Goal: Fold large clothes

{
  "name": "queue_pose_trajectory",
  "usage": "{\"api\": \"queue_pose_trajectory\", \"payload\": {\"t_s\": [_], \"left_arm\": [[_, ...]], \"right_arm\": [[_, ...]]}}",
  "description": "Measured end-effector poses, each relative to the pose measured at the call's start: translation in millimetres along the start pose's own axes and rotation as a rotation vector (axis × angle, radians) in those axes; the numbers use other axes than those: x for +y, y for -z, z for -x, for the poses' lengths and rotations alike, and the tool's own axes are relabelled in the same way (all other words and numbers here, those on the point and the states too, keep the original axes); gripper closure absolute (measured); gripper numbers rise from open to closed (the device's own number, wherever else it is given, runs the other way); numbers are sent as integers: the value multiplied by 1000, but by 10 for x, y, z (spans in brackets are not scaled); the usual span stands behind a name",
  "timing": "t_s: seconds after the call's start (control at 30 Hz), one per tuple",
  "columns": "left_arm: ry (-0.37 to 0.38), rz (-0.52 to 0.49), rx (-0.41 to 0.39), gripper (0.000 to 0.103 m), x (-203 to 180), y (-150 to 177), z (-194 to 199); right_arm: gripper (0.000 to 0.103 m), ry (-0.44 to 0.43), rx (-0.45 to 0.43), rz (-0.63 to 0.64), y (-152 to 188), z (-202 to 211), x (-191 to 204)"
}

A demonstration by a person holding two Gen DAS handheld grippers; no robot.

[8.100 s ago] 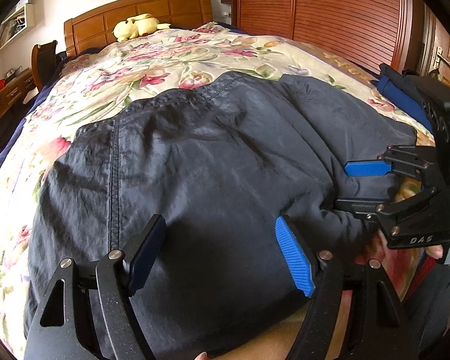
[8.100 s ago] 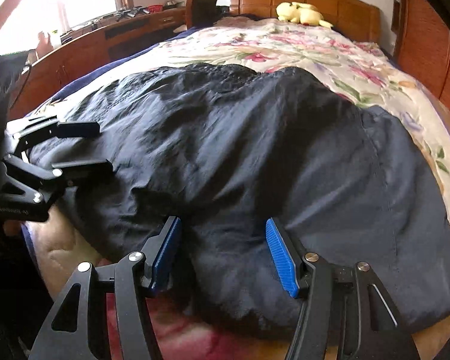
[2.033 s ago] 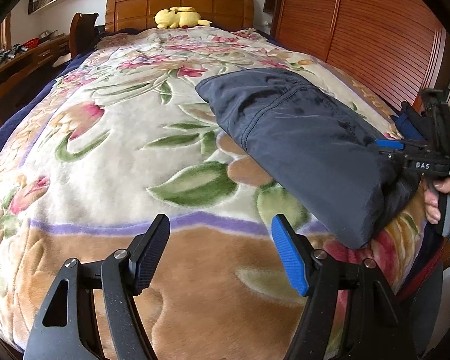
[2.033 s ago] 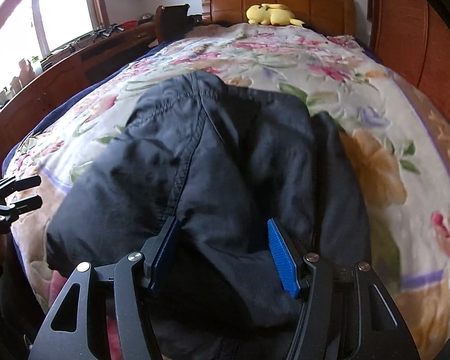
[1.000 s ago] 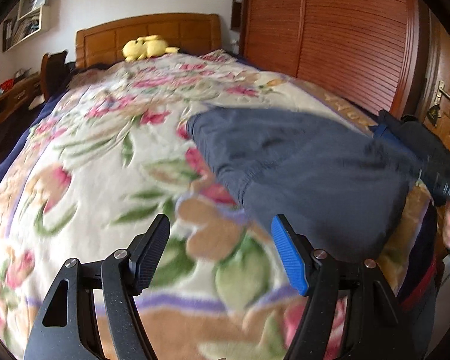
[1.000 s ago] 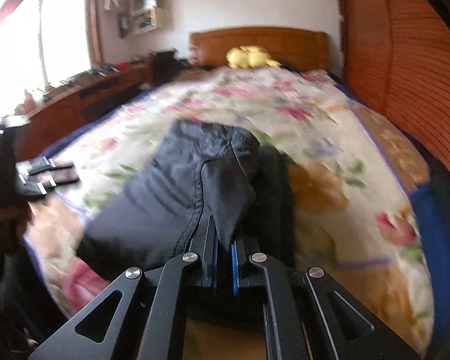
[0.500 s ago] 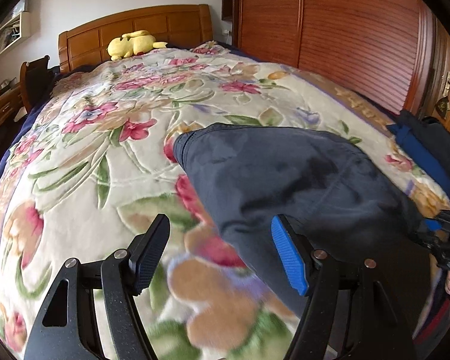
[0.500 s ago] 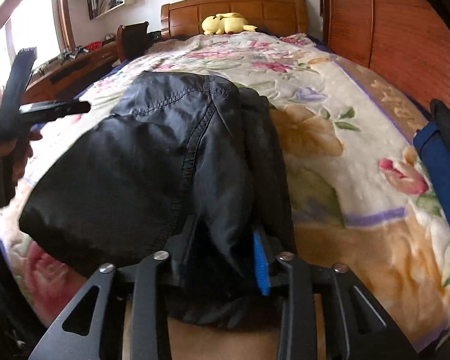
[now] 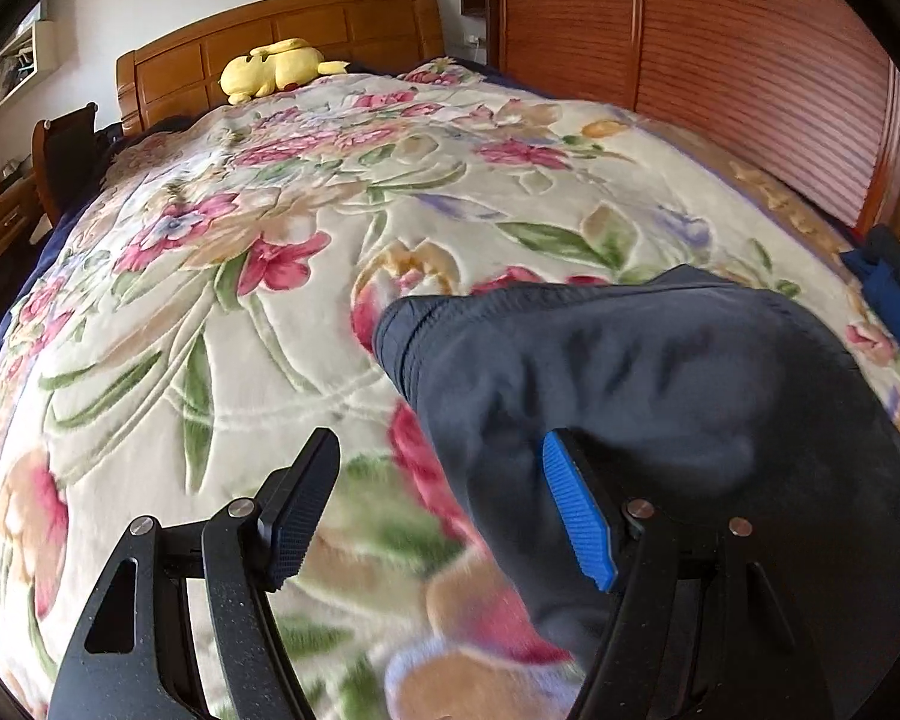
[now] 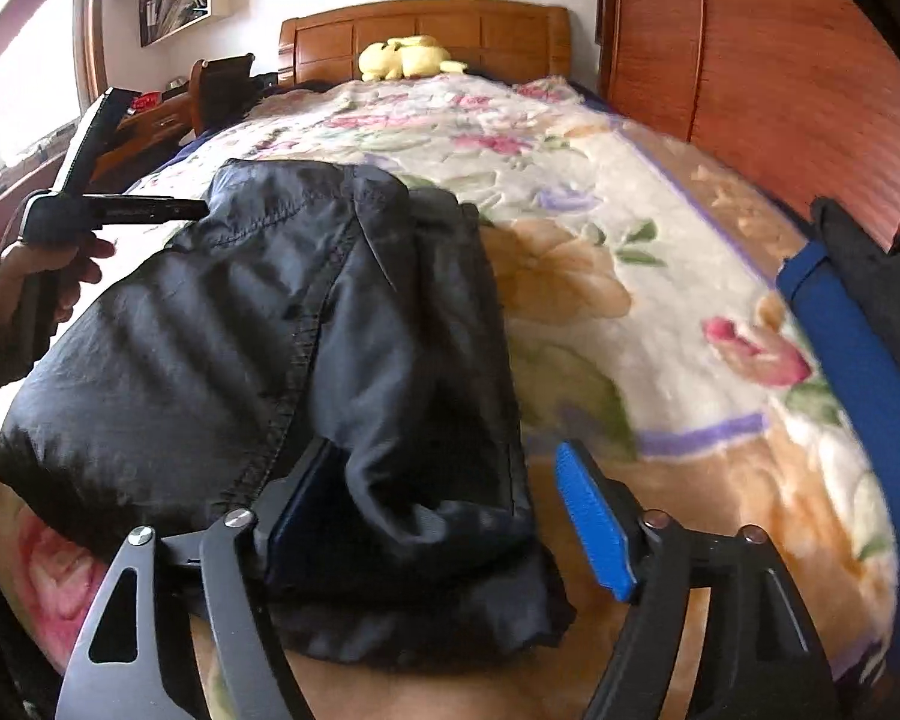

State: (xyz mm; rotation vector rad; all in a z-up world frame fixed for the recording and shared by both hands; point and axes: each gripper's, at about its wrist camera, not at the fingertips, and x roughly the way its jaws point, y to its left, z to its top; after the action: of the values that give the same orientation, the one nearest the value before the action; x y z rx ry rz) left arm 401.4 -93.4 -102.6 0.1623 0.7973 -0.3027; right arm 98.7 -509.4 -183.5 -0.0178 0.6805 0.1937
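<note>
Left wrist view: the dark navy jacket (image 9: 660,372), already folded into a bundle, is lying on the floral blanket (image 9: 258,300) at the near right part of the bed, filling the frame from 2 to 5 o'clock. The cloth is reading as thin, crinkly shell fabric: judged light, limp and somewhat slippery, likely to spring open or slide off itself unless layers are pinched together at a stitched hem or a fold edge. The left gripper (image 9: 444,510) is pointing downward toward the bed with its jaws standing wide and nothing held; the bundle's near left edge is reaching into the gap beside the blue right pad (image 9: 579,516), with no squeeze showing. A yellow plush toy (image 9: 273,69) is resting by the headboard at 11 o'clock. Right wrist view: the same jacket (image 10: 270,348) is occupying the frame from 9 o'clock to centre, its stitched seam running down toward the right gripper (image 10: 450,516). That gripper's jaws have just been opening and are now standing wide; the lower folded edge is lying between them, against the left pad while clear of the blue one, so it is judged released. A blue-trimmed dark garment (image 10: 858,348) is lying at 3 o'clock. The left gripper (image 10: 120,210), carried by the person's hand (image 10: 36,276), is hovering at 9 o'clock, at the bundle's far left corner.
</note>
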Motion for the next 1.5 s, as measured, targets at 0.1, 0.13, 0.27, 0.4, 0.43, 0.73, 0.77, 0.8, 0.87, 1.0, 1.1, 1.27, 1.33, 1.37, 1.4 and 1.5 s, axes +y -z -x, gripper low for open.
{"api": "queue_pose_trajectory", "payload": {"t_s": [0.1,0.13,0.27,0.4,0.43,0.73,0.77,0.8,0.87,1.0,1.1,1.27,1.33,1.37,1.4,1.5], "left_arm": [[-4,11,15,32,30,-25,-108],[-7,14,16,32,36,-26,-128],[-33,4,16,30,40,-30,-187],[-60,5,32,28,87,-66,-292],[-59,8,39,26,101,-78,-323],[-72,-15,73,20,92,-174,-481],[-76,-11,73,16,105,-178,-494],[-74,-6,75,14,119,-181,-508],[-69,11,80,9,154,-183,-533],[-60,27,96,0,216,-209,-601],[-28,44,110,0,242,-216,-642],[-11,54,99,0,246,-202,-646],[31,80,103,6,281,-189,-654],[71,103,108,13,309,-177,-648],[102,122,113,21,322,-173,-647],[167,138,128,44,295,-182,-623]], "right_arm": [[24,-37,7,-33,-2,-70,-60],[24,-45,9,-36,0,-94,-67],[23,-70,8,-55,29,-165,-100],[23,-80,5,-68,37,-206,-140],[23,-77,4,-66,41,-202,-129],[23,-73,0,-62,79,-181,-82],[23,-74,0,-63,82,-182,-86],[23,-76,1,-63,81,-186,-91],[23,-77,1,-64,85,-182,-87],[23,-78,1,-64,87,-182,-84],[23,-78,1,-64,87,-182,-82],[23,-88,6,-68,87,-190,-87],[23,-97,15,-67,85,-201,-89],[25,-110,24,-69,79,-214,-94],[28,-135,34,-77,72,-232,-111],[43,-225,64,-117,66,-272,-179]]}}
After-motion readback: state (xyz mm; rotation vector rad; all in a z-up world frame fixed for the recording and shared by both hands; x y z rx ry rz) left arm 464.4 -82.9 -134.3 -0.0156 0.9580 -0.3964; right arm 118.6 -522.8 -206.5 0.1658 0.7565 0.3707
